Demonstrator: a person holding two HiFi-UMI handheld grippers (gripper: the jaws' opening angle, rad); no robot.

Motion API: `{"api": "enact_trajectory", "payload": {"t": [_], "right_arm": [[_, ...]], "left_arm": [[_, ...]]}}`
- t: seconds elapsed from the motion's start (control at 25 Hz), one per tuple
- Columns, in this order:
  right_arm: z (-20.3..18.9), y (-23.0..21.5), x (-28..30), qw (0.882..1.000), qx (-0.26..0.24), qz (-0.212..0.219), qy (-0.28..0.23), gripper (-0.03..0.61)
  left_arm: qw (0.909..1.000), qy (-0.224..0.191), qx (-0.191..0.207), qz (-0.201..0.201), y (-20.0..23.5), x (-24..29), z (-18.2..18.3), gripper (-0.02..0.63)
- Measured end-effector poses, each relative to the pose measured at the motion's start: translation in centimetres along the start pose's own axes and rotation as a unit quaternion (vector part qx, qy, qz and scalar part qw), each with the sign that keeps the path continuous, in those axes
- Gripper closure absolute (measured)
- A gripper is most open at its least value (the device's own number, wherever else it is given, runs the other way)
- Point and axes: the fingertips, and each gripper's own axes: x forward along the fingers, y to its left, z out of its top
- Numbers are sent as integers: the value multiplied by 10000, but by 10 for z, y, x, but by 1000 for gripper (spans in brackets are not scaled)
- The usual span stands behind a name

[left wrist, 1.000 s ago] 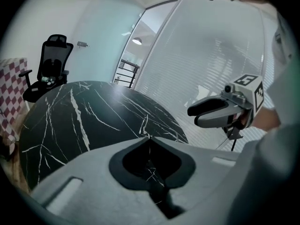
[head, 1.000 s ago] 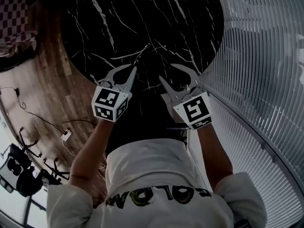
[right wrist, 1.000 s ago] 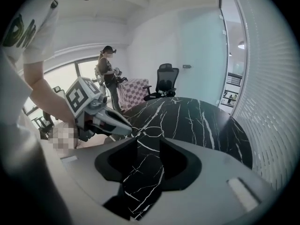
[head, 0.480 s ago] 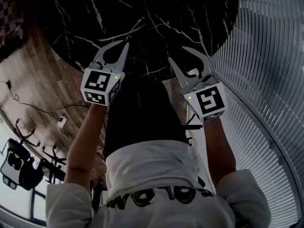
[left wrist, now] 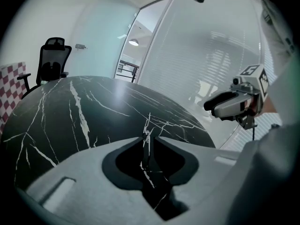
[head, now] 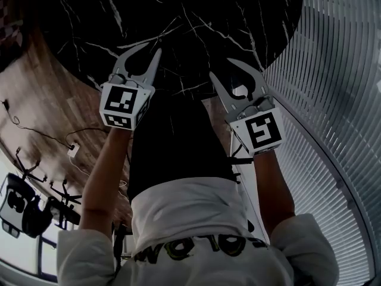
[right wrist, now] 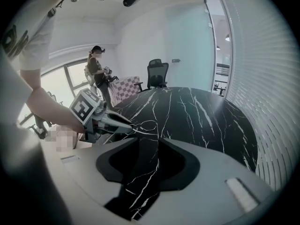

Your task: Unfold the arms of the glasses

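The glasses (right wrist: pixel 147 125) are thin wire-framed and lie on the black marble table (head: pixel 196 5), at the tips of my left gripper (right wrist: pixel 129 125). In the left gripper view a thin wire of the glasses (left wrist: pixel 146 134) stands in the narrow gap of my left gripper (left wrist: pixel 148 137). Its jaws have just been opening and no longer pinch the wire. In the head view my left gripper (head: pixel 152 47) shows slightly parted tips; the glasses are too faint to pick out there. My right gripper (head: pixel 220 68) is open and empty to the right, its jaws a little narrower than before.
A glass wall with blinds (head: pixel 333 100) curves close along the table's right side. An office chair (left wrist: pixel 50 60) and a checkered board (left wrist: pixel 9 88) stand beyond the table. A person (right wrist: pixel 97 69) stands at the back left. Wooden floor (head: pixel 47 106) lies left of the table.
Both grippers have come down toward the table. The left gripper's tips, shut a second ago, now stand slightly apart.
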Motion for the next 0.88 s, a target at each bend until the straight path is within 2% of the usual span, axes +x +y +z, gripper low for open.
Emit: {"api": "enact_trajectory", "payload": {"t": [0.16,0.32,0.52,0.64,0.88], "right_arm": [[7,-4,-4,10000,5,-90,-34,446],[34,-1,-20,9995,-136,-71,-290,450],[90,8,-48,9960,-360,-9,-813,471],[120,18,-68,9933,-411,21,-1077,474],[172,32,-118,9874,-43,17,-1581,483]], "left_arm": [[9998,0,178,98,3,-1,4,478],[9994,-46,221,245,1,-27,20,471],[9981,-456,274,321,-19,-75,75,471],[9968,-730,233,231,-40,-104,109,494],[9912,-1307,158,140,-77,-159,171,560]]}}
